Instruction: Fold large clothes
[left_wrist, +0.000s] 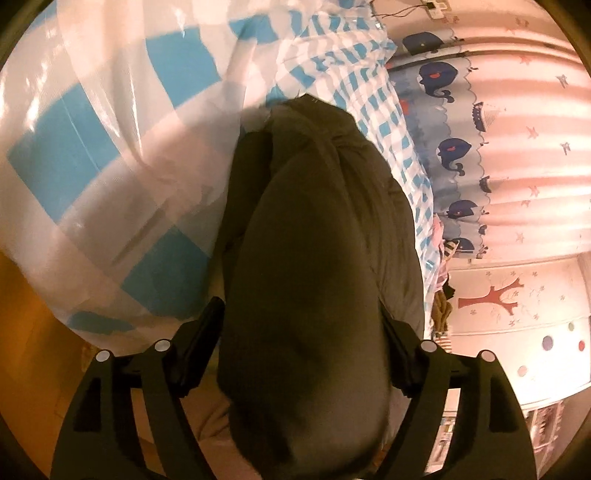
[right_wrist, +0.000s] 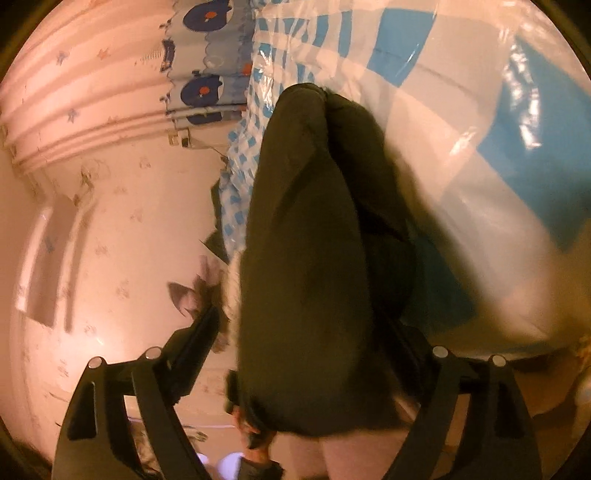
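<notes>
Garment: a dark, thick garment (left_wrist: 310, 280) is being held up in front of the blue-checked plastic sheet (left_wrist: 92, 155), bunched between both tools.
Left gripper (left_wrist: 303, 354): fingers are being pressed against the cloth from both sides, clamped on it.
Right gripper (right_wrist: 306, 354): cloth is being carried between its fingers; contact on its left finger cannot be told.
Handling: judged soft, bulky, fairly heavy, sagging; edges or corners are being favoured over the bunched middle.

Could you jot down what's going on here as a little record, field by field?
activity: folding a large dark garment
surface: blue-and-white checked cover, glossy like plastic
left gripper: the garment fills the gap between its fingers
right gripper: the same garment bunched between its fingers
grip: jaws wide; whether they pinch the cloth is unclear
backdrop: whale-print curtain
image: blurred
</notes>
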